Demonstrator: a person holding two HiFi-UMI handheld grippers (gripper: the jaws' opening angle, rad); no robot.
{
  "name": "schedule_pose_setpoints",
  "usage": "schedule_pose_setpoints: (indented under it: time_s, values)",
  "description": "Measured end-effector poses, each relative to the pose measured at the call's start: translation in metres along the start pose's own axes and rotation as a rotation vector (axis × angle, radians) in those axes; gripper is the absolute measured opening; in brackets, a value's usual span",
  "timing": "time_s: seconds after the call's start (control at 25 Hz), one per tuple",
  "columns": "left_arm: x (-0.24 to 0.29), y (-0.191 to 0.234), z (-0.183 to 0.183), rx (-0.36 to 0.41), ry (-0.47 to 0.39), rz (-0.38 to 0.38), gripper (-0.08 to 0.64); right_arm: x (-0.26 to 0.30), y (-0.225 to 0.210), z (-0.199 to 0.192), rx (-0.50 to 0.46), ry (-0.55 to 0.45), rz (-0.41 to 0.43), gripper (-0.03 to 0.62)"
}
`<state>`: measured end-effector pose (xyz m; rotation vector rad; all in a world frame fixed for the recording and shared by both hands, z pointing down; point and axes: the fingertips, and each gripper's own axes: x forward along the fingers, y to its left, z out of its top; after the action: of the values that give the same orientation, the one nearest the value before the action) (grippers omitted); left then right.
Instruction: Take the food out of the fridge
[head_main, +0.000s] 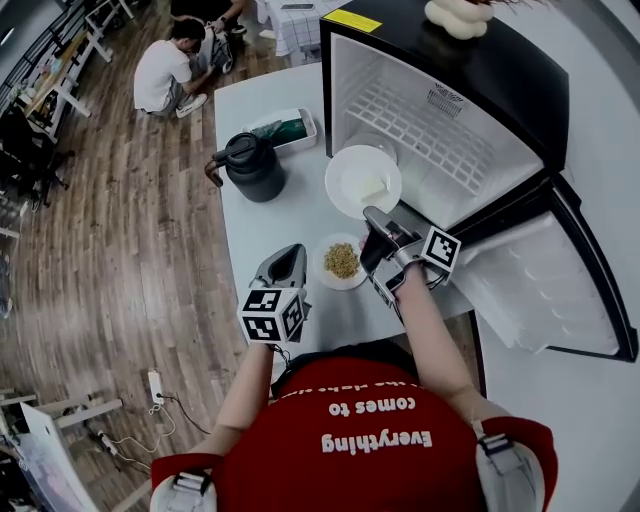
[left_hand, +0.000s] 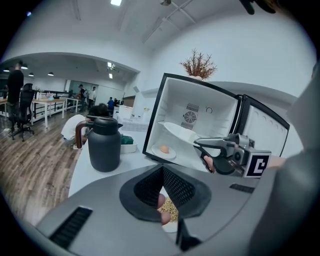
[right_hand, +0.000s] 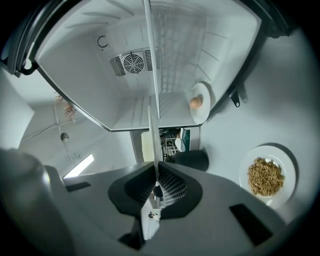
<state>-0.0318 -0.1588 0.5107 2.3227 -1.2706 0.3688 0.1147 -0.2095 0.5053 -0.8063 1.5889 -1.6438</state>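
Evidently the right gripper (head_main: 374, 222) was clamped on the rim of the white plate (head_main: 363, 180). It held the plate level at the fridge (head_main: 500, 70) mouth, likely so its food stayed put. The left gripper (head_main: 287, 266), apparently closed and empty, hung over the counter (head_main: 262, 225) beside the grain plate (head_main: 341, 262).

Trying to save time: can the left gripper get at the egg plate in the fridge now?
Probably, but tight. Ahead of the left gripper the egg plate sits unblocked at the fridge mouth, black jug off to the left. The right gripper holds another plate just above and right of it.
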Motion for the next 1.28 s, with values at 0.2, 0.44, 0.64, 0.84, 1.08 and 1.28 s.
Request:
schedule_pose_setpoints:
  time_s: [0.2,0.44,0.64,0.84,1.08,1.28]
  values:
    - [-0.013,-0.001,-0.003,0.007,0.017,-0.016,0.003,-0.013,0.003,-0.018,-0.003,-0.004,-0.006,0.025]
    - [-0.031,-0.003,-0.002,0.017,0.035,-0.045,0.003,-0.031,0.003,-0.042,0.001,-0.017,-0.027,0.025]
    - [-0.043,-0.001,-0.009,0.025,0.059,-0.068,0.003,-0.042,-0.003,-0.066,0.029,-0.037,-0.037,0.025]
    - [-0.053,-0.005,-0.017,0.033,0.078,-0.103,0.003,-0.057,-0.009,-0.091,0.042,-0.042,-0.058,0.025]
    - [-0.067,-0.005,-0.030,0.033,0.092,-0.116,0.003,-0.065,-0.020,-0.120,0.043,-0.016,-0.088,0.025]
    - [-0.083,0.006,-0.044,0.012,0.100,-0.088,0.003,-0.062,-0.037,-0.147,0.058,0.030,-0.117,0.025]
